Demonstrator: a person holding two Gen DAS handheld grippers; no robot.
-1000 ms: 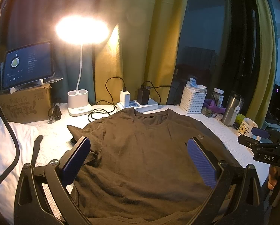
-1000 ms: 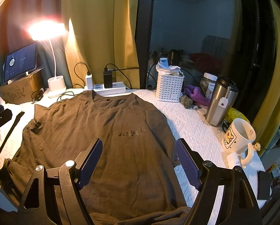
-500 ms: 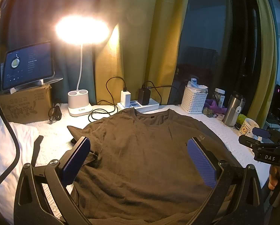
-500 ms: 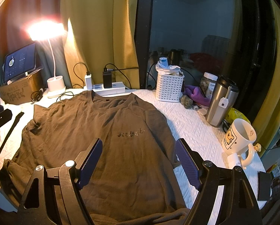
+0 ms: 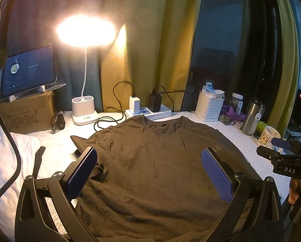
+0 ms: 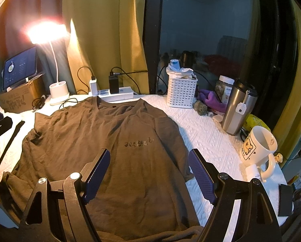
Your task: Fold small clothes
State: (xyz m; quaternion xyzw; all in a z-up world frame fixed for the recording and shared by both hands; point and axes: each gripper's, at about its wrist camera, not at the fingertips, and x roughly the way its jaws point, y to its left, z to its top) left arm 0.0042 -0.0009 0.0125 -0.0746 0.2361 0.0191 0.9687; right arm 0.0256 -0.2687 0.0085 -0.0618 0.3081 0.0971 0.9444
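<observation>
Your left gripper (image 5: 149, 173) is spread wide, holding nothing, and hovers over the near part of the t-shirt (image 5: 156, 167) — the brown shirt lies flat on the white table cover (image 6: 209, 139), collar pointing away from you, hem bunched just under both grippers. Your right gripper (image 6: 149, 176) is also released, jaws apart with no cloth between them, above the shirt's lower right half; the dark chest print (image 6: 138, 142) sits just ahead of it. The right sleeve edge lies near your right gripper's right finger. The left sleeve (image 5: 84, 141) is crumpled ahead-left of your left gripper. Beyond the collar: a white power strip (image 5: 148, 112) with two chargers plugged in, touching or nearly touching the neckline — can't tell which. Far left of your left gripper, a lit desk lamp (image 5: 85, 109) and a tablet (image 5: 28, 70) on a cardboard box (image 5: 27, 114). Ahead-right of your right gripper, a white basket (image 6: 181, 91), a steel tumbler (image 6: 238, 109), and a bear mug (image 6: 258, 146) just off to its right, all clear of the shirt.
</observation>
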